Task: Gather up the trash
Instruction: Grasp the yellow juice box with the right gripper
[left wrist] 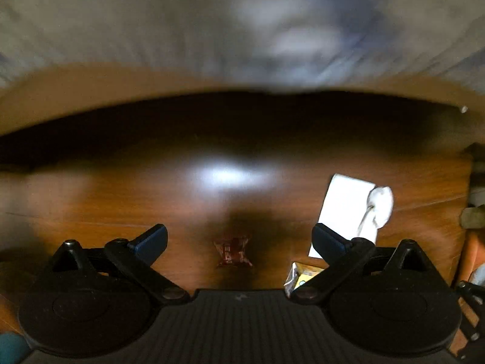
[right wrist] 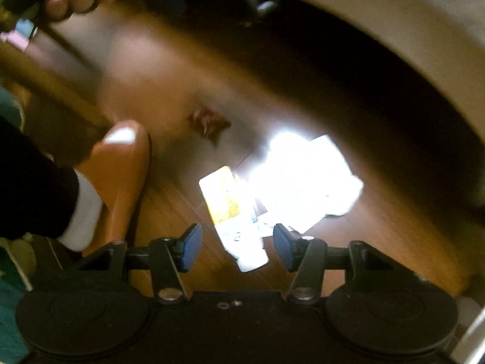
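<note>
Left gripper point(left wrist: 239, 239) spread, empty, over red wrapper point(left wrist: 232, 254) on wooden floor point(left wrist: 121, 200); right gripper point(right wrist: 238, 244) spread, straddling yellow-white carton point(right wrist: 232, 212), white paper point(right wrist: 306, 179) just beyond; lower squarely, close once the pads flank it; print on wrapper and carton blurred, probably unreadable.

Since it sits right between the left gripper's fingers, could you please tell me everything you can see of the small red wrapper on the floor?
The red wrapper is a small, crinkled, glossy piece, dark red with pale markings too blurred to read. Its corners flare like a twisted candy packet. It lies flat on the brown wooden floor, in shadow, centred ahead of the open left gripper, touching neither finger. In the right wrist view it shows blurred, apart from the white paper.
</note>
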